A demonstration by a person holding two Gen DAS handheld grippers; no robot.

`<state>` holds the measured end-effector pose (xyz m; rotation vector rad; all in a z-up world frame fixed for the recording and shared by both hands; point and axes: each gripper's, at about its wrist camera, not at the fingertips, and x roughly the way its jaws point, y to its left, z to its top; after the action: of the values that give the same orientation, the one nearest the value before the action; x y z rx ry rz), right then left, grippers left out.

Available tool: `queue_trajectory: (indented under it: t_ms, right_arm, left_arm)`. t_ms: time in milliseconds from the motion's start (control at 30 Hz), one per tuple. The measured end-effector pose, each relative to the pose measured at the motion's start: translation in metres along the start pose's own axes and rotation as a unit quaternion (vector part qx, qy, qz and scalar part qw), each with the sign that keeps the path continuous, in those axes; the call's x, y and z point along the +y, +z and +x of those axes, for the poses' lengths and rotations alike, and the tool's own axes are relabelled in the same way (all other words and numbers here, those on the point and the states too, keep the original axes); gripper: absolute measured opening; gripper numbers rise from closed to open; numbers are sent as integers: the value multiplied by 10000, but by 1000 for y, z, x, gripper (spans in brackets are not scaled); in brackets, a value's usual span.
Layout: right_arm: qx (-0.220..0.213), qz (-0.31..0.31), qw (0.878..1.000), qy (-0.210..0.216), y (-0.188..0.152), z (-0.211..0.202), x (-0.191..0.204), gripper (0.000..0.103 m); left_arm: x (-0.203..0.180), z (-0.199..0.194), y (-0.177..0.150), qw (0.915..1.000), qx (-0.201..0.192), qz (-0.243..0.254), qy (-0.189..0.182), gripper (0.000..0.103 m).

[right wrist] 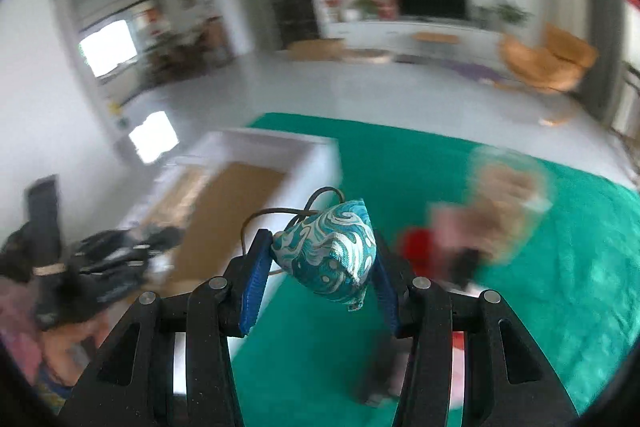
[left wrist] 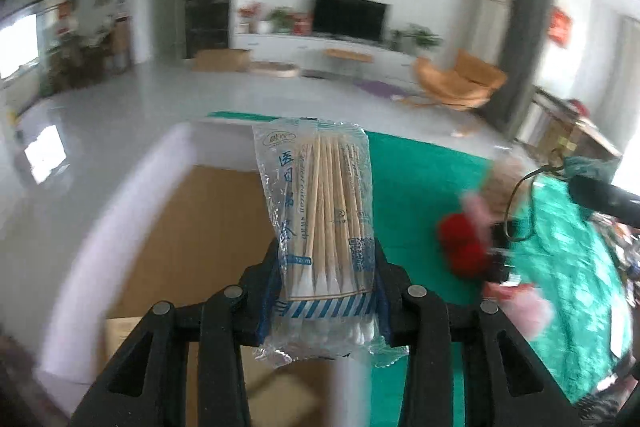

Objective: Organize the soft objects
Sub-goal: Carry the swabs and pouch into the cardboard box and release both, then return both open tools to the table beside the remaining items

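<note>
The packet of cotton swabs (left wrist: 324, 223) stands upright in the left gripper (left wrist: 326, 291), whose jaws are closed on its lower end, where the white tips bunch together; most of the clear wrapper rises free above the grip. It hangs over the white-walled box (left wrist: 132, 211) with a cardboard-brown floor, close to the box's right wall. The teal brocade sachet (right wrist: 330, 251), with its thin cord loop (right wrist: 280, 217) trailing to the left, is pinched between the blue pads of the right gripper (right wrist: 320, 271), held in the air above the green cloth (right wrist: 400, 163) covering the surface, just right of the same box (right wrist: 316, 155). Farther right on the cloth lies a blurred heap of soft things, red (right wrist: 416, 251), pink and tan, too smeared to name. Both views are streaked, so the grippers are likely in motion. The slick wrapper is held only at one end, so a quick swing could let the packet slide out or tip over the wall and land on the cloth. The sachet's loose cord might snag a jaw on release and drag the sachet back out. With both grippers heading for one box, they may also bump each other.
</note>
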<state>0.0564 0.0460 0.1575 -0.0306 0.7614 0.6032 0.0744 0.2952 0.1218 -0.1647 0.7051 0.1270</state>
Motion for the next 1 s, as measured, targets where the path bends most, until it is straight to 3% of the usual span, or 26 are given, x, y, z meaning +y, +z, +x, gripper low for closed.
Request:
queue_trajectory:
  t_ms: [33, 100, 133, 200, 267, 333, 467, 567, 667, 767, 900, 1000]
  right_arm:
    - [49, -45, 9998, 198, 5, 10, 17, 50]
    - [231, -130, 9973, 681, 11, 38, 53, 55]
    - [371, -158, 9952, 887, 11, 51, 65, 63]
    - [744, -239, 9897, 1199, 10, 80, 85, 73]
    - [1005, -218, 9882, 1131, 5, 94, 89, 73]
    - [961, -184, 9893, 1083, -3, 95, 81, 73]
    - [566, -304, 9978, 155, -29, 82, 37, 73]
    - [238, -199, 9974, -655, -63, 67, -14, 73]
    - [-11, 270, 9892, -1442, -106, 43, -86, 73]
    - [-114, 925, 9695, -2268, -160, 17, -159, 73]
    - [227, 1737, 9407, -2906, -222, -1, -236, 73]
    - [357, 1875, 9320, -3080, -244, 1, -260, 73]
  left_arm:
    - [15, -1, -1, 9998, 45, -71, 198, 45]
    - [45, -1, -6, 9971, 133, -192, 726, 90]
    - [56, 0, -10, 9950, 160, -234, 960, 101]
    - [75, -1, -21, 9908, 106, -287, 1322, 103]
    - [82, 2, -32, 9887, 197, -286, 1460, 103]
    - [81, 2, -43, 9889, 231, -312, 1433, 103]
    - [58, -2, -55, 9947, 105, -329, 967, 103]
    - [14, -5, -56, 9993, 75, -248, 272, 103]
    - [-45, -10, -62, 9977, 147, 75, -656, 103]
    - [-103, -9, -80, 9884, 308, 523, -1395, 103]
    - [-162, 33, -111, 9810, 728, 965, -1514, 103]
    - [-172, 78, -126, 9819, 977, 986, -1292, 103]
